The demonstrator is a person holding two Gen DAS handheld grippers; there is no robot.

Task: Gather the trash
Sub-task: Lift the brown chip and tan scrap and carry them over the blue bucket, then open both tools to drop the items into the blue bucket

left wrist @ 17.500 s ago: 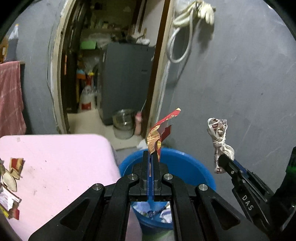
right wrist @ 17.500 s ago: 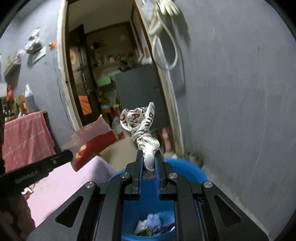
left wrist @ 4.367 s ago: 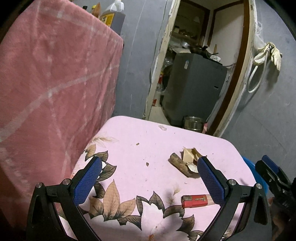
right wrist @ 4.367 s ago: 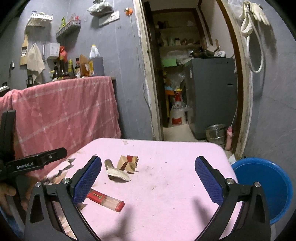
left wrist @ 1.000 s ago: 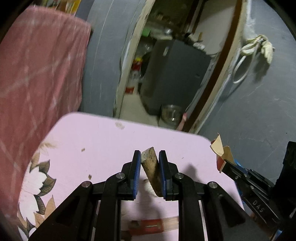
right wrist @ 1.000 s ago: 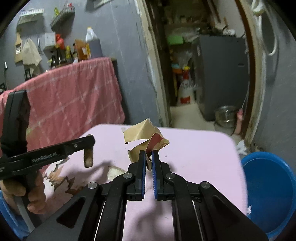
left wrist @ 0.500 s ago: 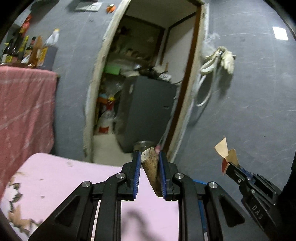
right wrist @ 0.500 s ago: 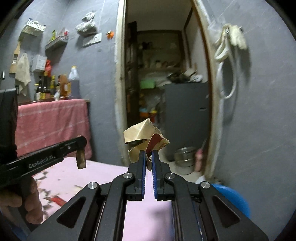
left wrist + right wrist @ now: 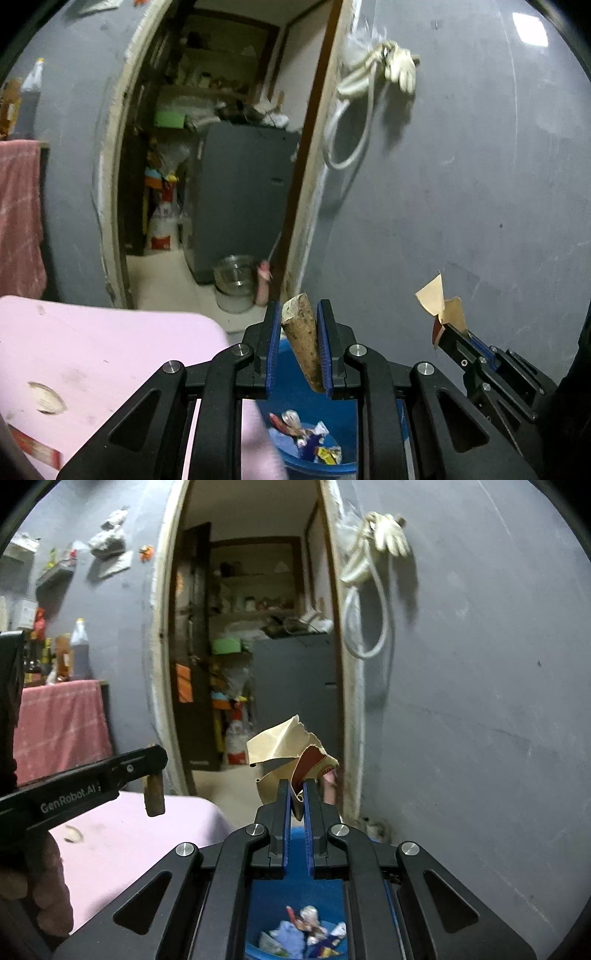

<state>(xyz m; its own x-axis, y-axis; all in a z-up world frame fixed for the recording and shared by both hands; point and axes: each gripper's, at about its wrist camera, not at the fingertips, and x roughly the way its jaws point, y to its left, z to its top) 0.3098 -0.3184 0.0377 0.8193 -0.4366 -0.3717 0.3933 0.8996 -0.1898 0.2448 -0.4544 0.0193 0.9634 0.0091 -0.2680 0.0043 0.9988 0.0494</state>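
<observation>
We hold our left gripper clamped on a brown stub and our right gripper pinching torn paper, both raised above the blue bin beside the pink table, so that each piece should drop among the wrappers once let go.

A pink-covered table fills the lower left, its rounded corner just beside the blue tub on the floor. On the table, far from that corner, lies a pale scrap, and nearer the edge a red-and-white wrapper.
</observation>
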